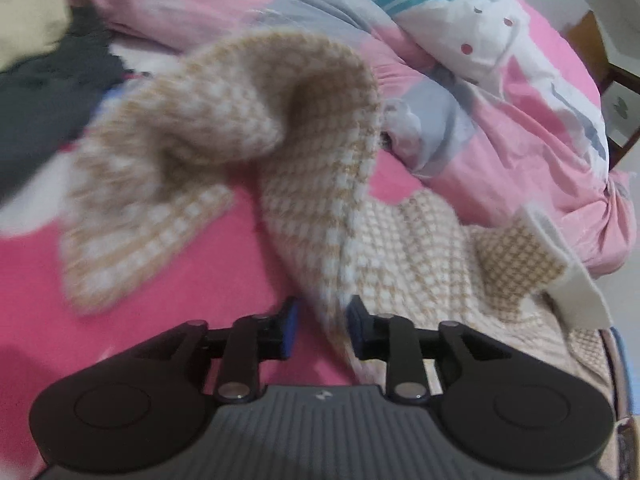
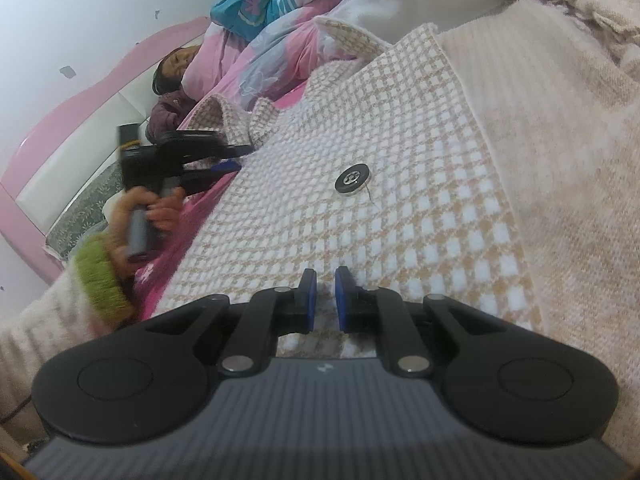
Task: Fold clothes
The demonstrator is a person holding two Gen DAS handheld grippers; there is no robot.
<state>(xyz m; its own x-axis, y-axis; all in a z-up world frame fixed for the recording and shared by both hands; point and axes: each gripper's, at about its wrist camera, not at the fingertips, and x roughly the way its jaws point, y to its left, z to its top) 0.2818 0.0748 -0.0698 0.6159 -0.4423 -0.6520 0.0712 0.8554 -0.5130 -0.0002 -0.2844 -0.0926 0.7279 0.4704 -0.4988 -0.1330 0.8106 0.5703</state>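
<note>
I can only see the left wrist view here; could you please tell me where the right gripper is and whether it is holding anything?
Observer: The right gripper sits low over the flat front of the checked garment, its jaws almost together with nothing visibly pinched.
Operator: Thank you. Is there any fastening near it that I should avoid?
Observer: Yes, one black button lies on the cloth straight ahead of its fingertips, apart from them.
Operator: And how does the left gripper look from that side?
Observer: The left gripper is at the garment's left edge in that view, held by a hand with a green cuff.
</note>
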